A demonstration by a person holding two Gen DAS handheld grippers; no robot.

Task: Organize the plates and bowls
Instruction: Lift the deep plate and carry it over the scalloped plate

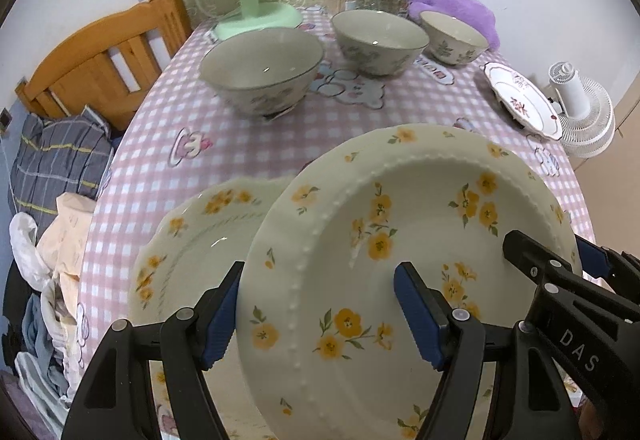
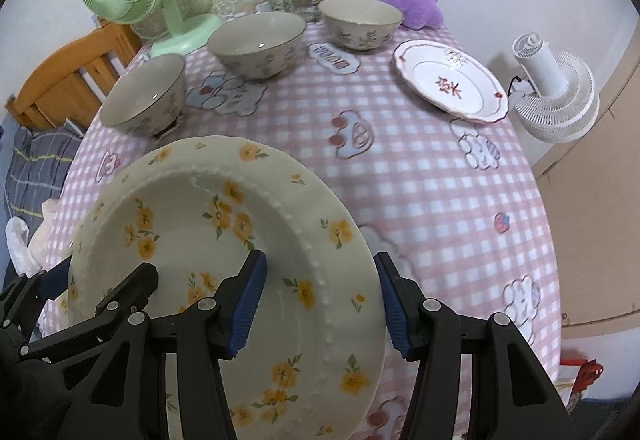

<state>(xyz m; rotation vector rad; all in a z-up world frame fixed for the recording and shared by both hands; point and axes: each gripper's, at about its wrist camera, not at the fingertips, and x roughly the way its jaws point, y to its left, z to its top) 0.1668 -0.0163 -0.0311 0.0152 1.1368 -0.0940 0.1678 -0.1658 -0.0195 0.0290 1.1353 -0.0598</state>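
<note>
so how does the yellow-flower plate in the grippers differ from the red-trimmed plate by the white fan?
The yellow-flower plate is tilted and lifted, with the left gripper and right gripper on opposite rims; the red-trimmed plate lies flat on the table, untouched. The first has scattered yellow blossoms and a beaded ring; the second has a scalloped red edge and one central red motif. Both are pale, shallow and empty.

Bare tabletop [image 2: 420,176] opens right of the lifted plate [image 2: 224,240], bounded behind by three bowls [image 2: 256,40], at the far right by a red-patterned plate [image 2: 448,80], while a second yellow-flowered plate [image 1: 192,240] blocks the left.
</note>
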